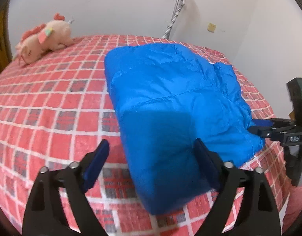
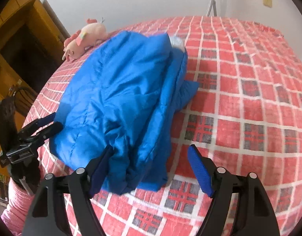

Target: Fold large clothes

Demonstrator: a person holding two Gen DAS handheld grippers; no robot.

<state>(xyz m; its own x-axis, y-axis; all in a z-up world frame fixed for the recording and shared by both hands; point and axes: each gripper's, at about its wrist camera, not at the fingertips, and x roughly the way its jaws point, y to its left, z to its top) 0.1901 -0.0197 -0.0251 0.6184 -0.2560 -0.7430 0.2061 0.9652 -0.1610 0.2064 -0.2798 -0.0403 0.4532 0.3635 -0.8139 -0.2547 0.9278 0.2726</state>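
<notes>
A blue padded jacket (image 1: 170, 90) lies folded into a thick bundle on the red checked bed cover (image 1: 52, 98). My left gripper (image 1: 152, 151) stands open over its near left corner. One pad hangs over bare cover and the other rests against the blue cloth, neither pressing it. From the right wrist, the jacket (image 2: 115, 90) shows its bunched near right end, with white lining peeking out at the far end. My right gripper (image 2: 151, 157) is open astride that near end, and its fingers do not clamp the cloth. Each gripper also shows in the other's view: the right gripper (image 1: 269, 127), the left gripper (image 2: 42, 125).
A pink plush toy (image 1: 44, 39) lies at the far left of the bed. A stand with a ribbed hose (image 1: 176, 13) rises at the white wall behind. Wooden furniture (image 2: 19, 39) stands left of the bed. A person's pink sleeve (image 2: 15, 202) shows low on the left.
</notes>
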